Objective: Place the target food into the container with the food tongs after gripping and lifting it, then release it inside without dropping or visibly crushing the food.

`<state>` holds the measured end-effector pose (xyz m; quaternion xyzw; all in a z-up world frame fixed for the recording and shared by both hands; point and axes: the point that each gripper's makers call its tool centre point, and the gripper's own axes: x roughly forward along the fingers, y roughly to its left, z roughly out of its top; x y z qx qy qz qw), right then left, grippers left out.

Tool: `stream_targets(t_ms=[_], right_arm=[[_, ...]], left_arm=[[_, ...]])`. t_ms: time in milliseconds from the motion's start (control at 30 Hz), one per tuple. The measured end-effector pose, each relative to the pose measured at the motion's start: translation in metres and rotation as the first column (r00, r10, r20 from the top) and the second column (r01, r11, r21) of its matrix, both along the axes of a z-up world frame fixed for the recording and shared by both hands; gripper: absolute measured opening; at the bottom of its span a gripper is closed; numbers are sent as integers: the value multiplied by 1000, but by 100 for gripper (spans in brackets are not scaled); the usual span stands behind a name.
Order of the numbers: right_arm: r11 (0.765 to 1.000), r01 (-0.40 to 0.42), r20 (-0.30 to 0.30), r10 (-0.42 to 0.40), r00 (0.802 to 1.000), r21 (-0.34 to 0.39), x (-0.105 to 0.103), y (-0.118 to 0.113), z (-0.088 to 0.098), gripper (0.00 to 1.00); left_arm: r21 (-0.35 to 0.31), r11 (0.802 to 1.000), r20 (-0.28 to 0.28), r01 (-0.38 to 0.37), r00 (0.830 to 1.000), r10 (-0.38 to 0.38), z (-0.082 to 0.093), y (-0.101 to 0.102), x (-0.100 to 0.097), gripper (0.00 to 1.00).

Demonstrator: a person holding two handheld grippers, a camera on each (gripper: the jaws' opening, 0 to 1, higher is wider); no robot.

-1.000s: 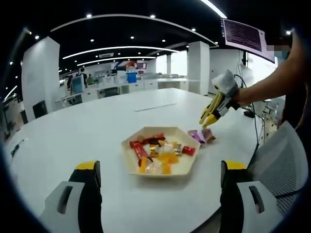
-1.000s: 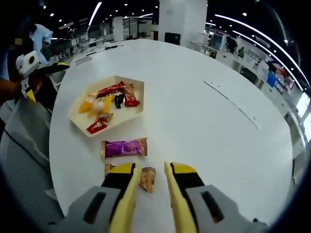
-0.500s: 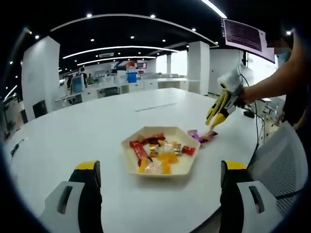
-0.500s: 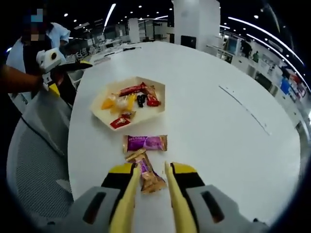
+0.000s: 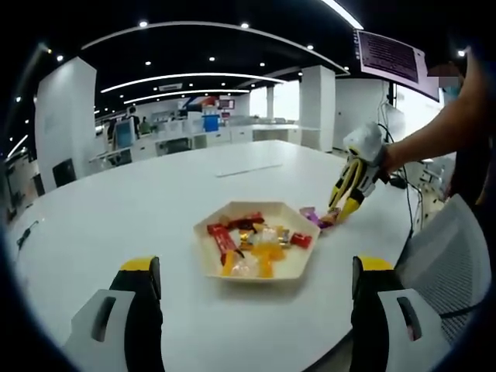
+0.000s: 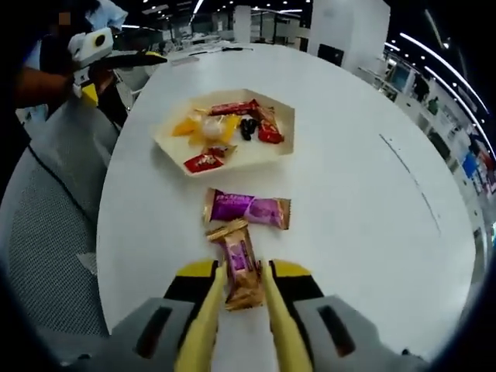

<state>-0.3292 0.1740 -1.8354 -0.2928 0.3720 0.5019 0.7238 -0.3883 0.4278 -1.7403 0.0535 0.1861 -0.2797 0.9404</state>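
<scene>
On the smooth white table (image 6: 349, 194), the right gripper (image 6: 242, 298) is pinching a shiny crinkly candy wrapper (image 6: 239, 262) between its narrow yellow jaws. Just beyond it a purple snack bar (image 6: 248, 208) is lying flat. The six-sided pale tray (image 5: 256, 271) is holding bright wrapped sweets. The left gripper (image 5: 256, 287) is hanging wide apart, holding nothing.

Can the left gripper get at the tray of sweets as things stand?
Probably yes: the left gripper is open, its jaws wide apart, facing the tray across bare table, with nothing between.
</scene>
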Motion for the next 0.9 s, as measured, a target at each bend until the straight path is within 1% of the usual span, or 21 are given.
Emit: stream_targets(t_ms=[67,233,467,567,667,767,900], right_arm=[[1000,25,-11,-25,1000,4,1,-1,2,21],[999,47,-28,-47,999,-1,3,-7,10,20],[997,79,-17,-78,997,18,11,-11,25,21],[995,91,-12,-91,996,40,15,-7,36,21],[993,98,-7,-98,995,61,19,-2,46,21],[992,101,8,-101,995,72,26,4,57,21],[992,95,16,-97,995,84,31,14,66,21]], left_arm=[[-2,1000,1,0,1000,0,0,0,0,100],[-2,1000,1,6,1000,-6,0,-1,0,100],[-6,1000,10,2,1000,-2,3,-1,0,100],[-12,1000,13,1,1000,0,4,-1,0,100],[-12,1000,32,0,999,1,7,0,1,100],[-12,1000,25,5,1000,-5,5,-1,0,100],[-20,1000,25,13,1000,-12,6,-3,0,100]])
